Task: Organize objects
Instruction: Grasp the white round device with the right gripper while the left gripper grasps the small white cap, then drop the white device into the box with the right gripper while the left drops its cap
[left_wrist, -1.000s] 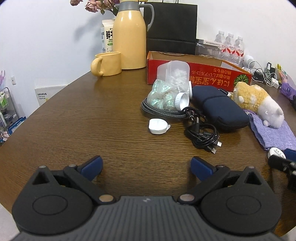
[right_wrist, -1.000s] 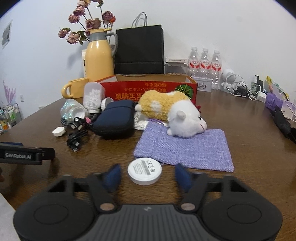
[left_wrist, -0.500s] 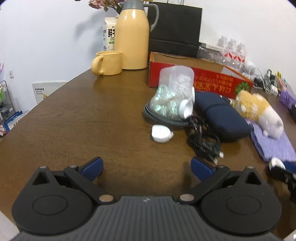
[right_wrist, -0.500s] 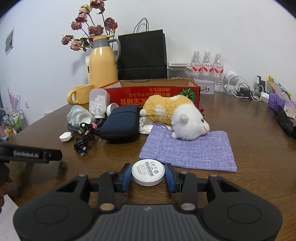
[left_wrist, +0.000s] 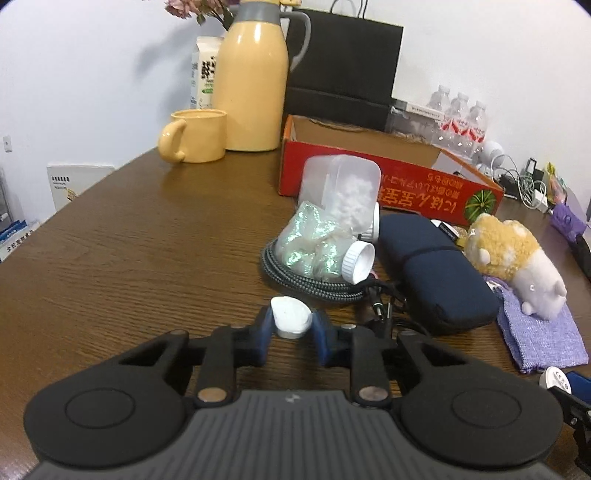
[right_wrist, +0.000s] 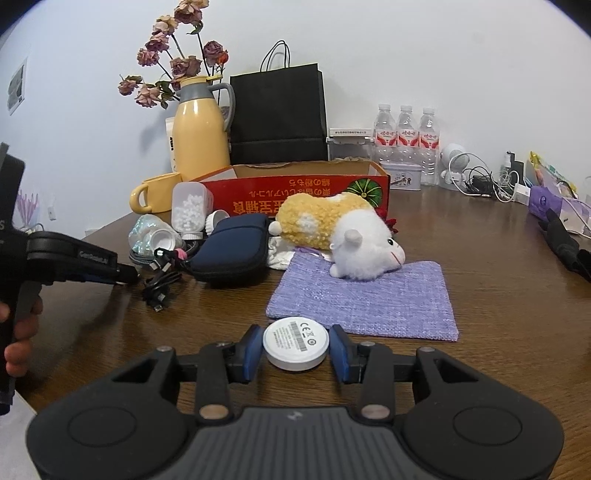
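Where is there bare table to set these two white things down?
Bare wood runs left of the coiled cable, forward of the yellow mug. More lies right of the purple cloth, toward the chargers. Between the red box and both grippers it is crowded.

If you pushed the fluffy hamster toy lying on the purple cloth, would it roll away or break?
Probably neither. The hamster toy looks soft and plushy, so it likely squashes rather than breaks. It lies on its side, partly on the purple cloth, so a push would probably slide or flop it, perhaps dragging the cloth. It seems light for its size.
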